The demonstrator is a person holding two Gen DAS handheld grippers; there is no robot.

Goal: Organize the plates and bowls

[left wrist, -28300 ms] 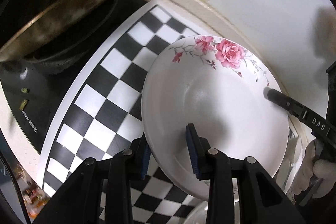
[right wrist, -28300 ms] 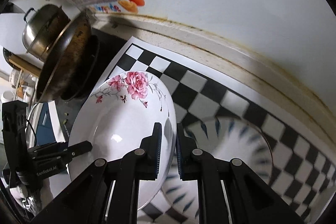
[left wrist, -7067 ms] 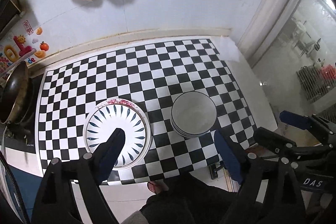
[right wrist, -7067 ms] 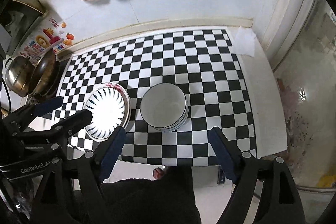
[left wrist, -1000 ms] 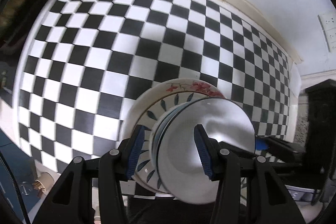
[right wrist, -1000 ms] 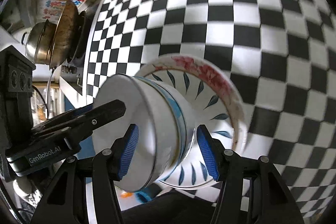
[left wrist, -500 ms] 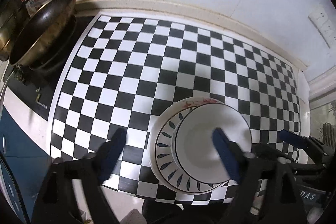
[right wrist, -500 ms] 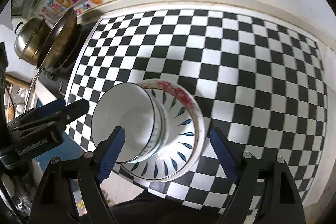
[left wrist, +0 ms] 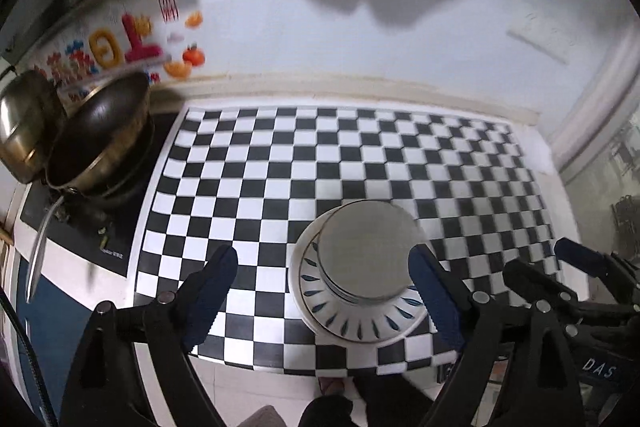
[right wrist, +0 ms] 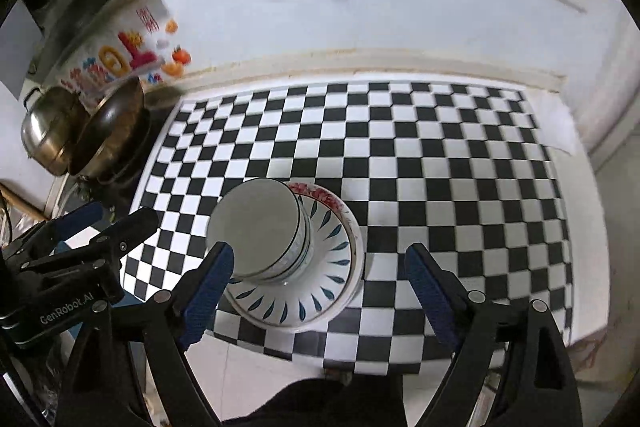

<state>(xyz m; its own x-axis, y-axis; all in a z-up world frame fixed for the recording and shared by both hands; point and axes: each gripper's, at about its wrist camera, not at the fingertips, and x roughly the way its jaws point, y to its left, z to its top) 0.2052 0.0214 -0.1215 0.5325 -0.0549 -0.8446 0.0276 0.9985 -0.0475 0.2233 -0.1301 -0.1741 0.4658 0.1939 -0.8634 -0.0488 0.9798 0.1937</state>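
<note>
1. White bowls (right wrist: pixel 256 227) are sitting nested inside the blue-leaf plate (right wrist: pixel 316 291), stacked on a rose-rimmed plate (right wrist: pixel 320 193).
2. This stack is resting at 6 o'clock on the checkered mat (right wrist: pixel 400 155).
3. Left gripper (left wrist: pixel 324 295) is gaping, empty.
4. Right gripper (right wrist: pixel 320 291) jaws are opening, gripping nothing.

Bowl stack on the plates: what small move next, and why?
Probably just lift both hands clear. The bowls sit nested on the leaf-pattern plate, the left gripper is open with nothing between its jaws, the right gripper is opening, also empty.
</note>
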